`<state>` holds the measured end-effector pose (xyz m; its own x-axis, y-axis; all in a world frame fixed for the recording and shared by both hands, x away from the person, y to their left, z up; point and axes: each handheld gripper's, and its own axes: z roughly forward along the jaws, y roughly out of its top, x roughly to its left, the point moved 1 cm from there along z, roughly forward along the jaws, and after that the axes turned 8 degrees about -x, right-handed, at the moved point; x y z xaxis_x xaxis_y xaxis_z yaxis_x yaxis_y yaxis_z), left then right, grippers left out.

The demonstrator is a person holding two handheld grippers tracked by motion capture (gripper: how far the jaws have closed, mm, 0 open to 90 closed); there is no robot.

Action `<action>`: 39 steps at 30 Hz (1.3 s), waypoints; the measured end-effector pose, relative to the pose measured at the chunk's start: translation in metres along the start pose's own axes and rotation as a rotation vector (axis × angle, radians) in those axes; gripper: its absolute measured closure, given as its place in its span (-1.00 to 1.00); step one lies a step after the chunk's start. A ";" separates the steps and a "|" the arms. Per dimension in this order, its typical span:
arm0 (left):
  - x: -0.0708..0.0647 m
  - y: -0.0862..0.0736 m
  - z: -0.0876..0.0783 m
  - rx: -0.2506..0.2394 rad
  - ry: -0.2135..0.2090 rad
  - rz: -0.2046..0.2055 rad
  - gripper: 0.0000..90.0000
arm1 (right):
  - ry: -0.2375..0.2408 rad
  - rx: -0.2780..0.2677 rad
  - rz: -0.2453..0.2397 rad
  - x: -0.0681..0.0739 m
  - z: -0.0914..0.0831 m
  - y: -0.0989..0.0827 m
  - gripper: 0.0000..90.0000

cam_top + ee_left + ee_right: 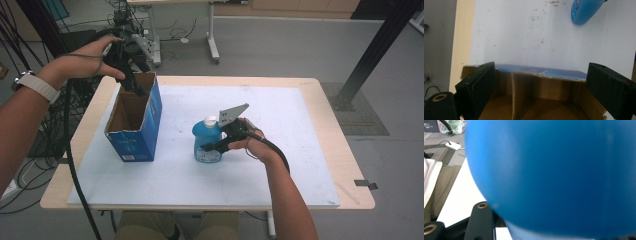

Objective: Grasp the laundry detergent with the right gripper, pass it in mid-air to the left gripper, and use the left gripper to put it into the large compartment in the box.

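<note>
Two grippers work over the white-topped wooden table (300, 165). From the high view, the right gripper (220, 145) is clamped around the blue plastic bottle with a white cap (206, 140), which stands upright near the table's middle, right of the open blue cardboard box (135, 120). Its own camera shows blurred blue plastic pressed against a black jaw. At the box's far rim, the left gripper (539, 85) stands spread wide, holding nothing; its camera alone shows the brown cardboard interior (544, 100)
</note>
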<state>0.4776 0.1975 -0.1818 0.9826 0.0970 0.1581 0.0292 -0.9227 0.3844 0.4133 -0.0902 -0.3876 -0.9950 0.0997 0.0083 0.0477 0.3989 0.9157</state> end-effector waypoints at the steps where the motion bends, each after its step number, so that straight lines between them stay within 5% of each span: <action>1: 0.000 0.000 0.000 0.001 0.000 0.002 -0.77 | -0.001 0.001 0.001 0.000 0.000 0.000 -0.05; 25: -0.012 0.007 -0.006 -0.002 0.008 0.023 -0.78 | -0.031 -0.013 0.012 0.000 -0.003 0.000 -0.05; 39: -0.024 0.016 -0.011 0.001 0.015 0.028 -0.87 | -0.053 -0.031 0.027 0.003 -0.017 0.017 -0.05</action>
<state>0.4521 0.1841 -0.1697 0.9802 0.0762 0.1826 0.0015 -0.9256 0.3785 0.4094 -0.0984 -0.3650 -0.9874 0.1580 0.0126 0.0705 0.3669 0.9276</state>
